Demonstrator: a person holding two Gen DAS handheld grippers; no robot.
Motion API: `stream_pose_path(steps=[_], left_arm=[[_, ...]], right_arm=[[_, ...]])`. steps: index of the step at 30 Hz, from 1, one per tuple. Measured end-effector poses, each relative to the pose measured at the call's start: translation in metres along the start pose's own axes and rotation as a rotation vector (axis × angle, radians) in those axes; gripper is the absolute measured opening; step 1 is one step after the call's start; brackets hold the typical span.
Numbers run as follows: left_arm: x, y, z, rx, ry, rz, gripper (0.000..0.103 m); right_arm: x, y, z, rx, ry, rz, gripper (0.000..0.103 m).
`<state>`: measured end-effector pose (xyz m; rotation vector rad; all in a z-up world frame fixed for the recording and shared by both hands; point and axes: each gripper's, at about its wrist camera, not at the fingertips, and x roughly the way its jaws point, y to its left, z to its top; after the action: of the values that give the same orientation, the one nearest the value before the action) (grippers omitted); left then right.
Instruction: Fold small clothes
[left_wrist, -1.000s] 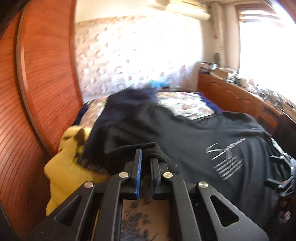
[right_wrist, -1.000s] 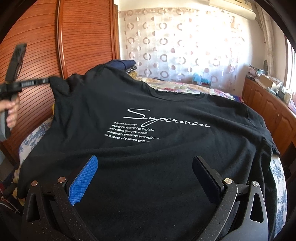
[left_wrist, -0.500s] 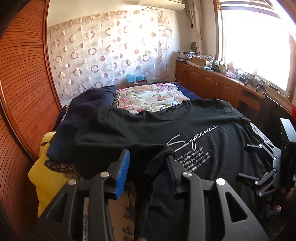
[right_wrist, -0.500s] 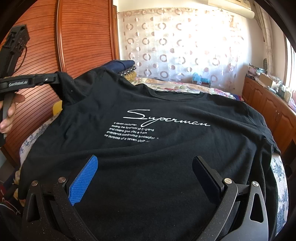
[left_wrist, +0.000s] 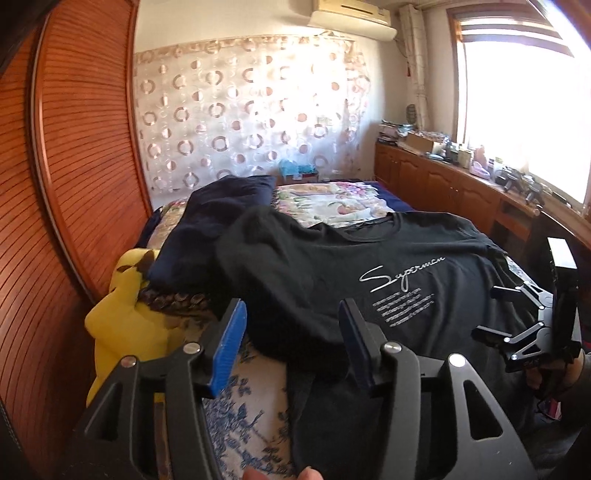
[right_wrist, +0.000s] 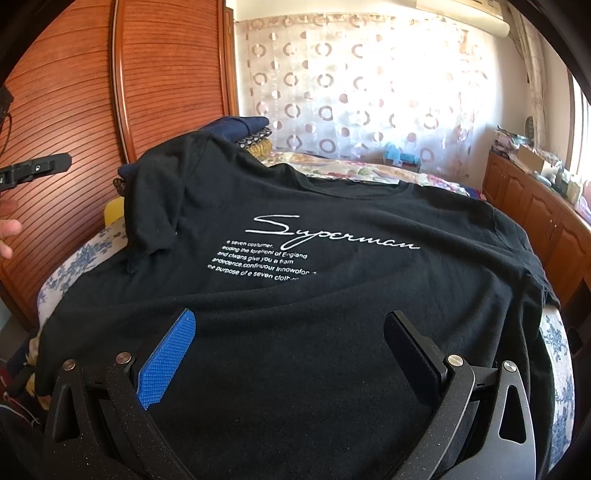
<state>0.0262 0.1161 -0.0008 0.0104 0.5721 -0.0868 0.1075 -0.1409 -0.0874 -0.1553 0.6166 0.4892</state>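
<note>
Left wrist view is showing the left gripper (left_wrist: 291, 325) hanging with its jaws spread wide and gripping nothing, the blue pad and the black pad standing on either side of the folded-over sleeve (left_wrist: 280, 280) of the black T-shirt (left_wrist: 424, 295), which is lying print-up across the bed (left_wrist: 251, 413). I cannot tell whether the pads are touching the cloth. The sleeve is sitting in a loose, lumpy heap over the shirt's chest, so the step in hand looks like the sleeve fold on this side, and doing it well probably means flattening that heap so its edge is running straight down the body before any lengthwise fold. A dark blue garment (left_wrist: 210, 221) and something yellow (left_wrist: 122, 314) are lying just beside the shirt's shoulder and should be kept out of the fold. The right gripper (left_wrist: 517, 325) is showing at the far edge, over the shirt's other side. Right wrist view is showing the right gripper (right_wrist: 291, 350) with its jaws wide apart too, holding nothing and hovering over the lower front of the T-shirt (right_wrist: 332, 295), below the white lettering. The far sleeve is draping off the bed's edge and is likely needing the same inward fold, made to match the first.
</note>
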Motion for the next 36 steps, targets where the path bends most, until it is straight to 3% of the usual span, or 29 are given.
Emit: stream_pose_path(steps=[6,12,20,26,33,36], left_arm=[[0.001,0.02,-0.017,-0.073,0.011,0.028,0.051],[-0.002,0.038,-0.03,-0.129,0.004,0.065,0.051],[-0.007,0.059,-0.042,-0.173,-0.004,0.089,0.051],[-0.006,0.068,-0.05,-0.184,0.008,0.093,0.051],[0.0,0.066,-0.058,-0.187,0.025,0.077,0.051],[0.004,0.063,-0.06,-0.184,0.034,0.068,0.051]], right_arm=[[0.001,0.011,0.013,-0.05,0.015,0.054,0.101],[0.012,0.047,0.057,-0.148,-0.021,0.155,0.092],[0.066,0.123,0.12,-0.285,-0.019,0.303,0.065],[0.11,0.183,0.147,-0.384,0.016,0.314,0.05],[0.153,0.209,0.159,-0.398,0.094,0.293,0.039],[0.163,0.212,0.162,-0.42,0.104,0.272,0.013]])
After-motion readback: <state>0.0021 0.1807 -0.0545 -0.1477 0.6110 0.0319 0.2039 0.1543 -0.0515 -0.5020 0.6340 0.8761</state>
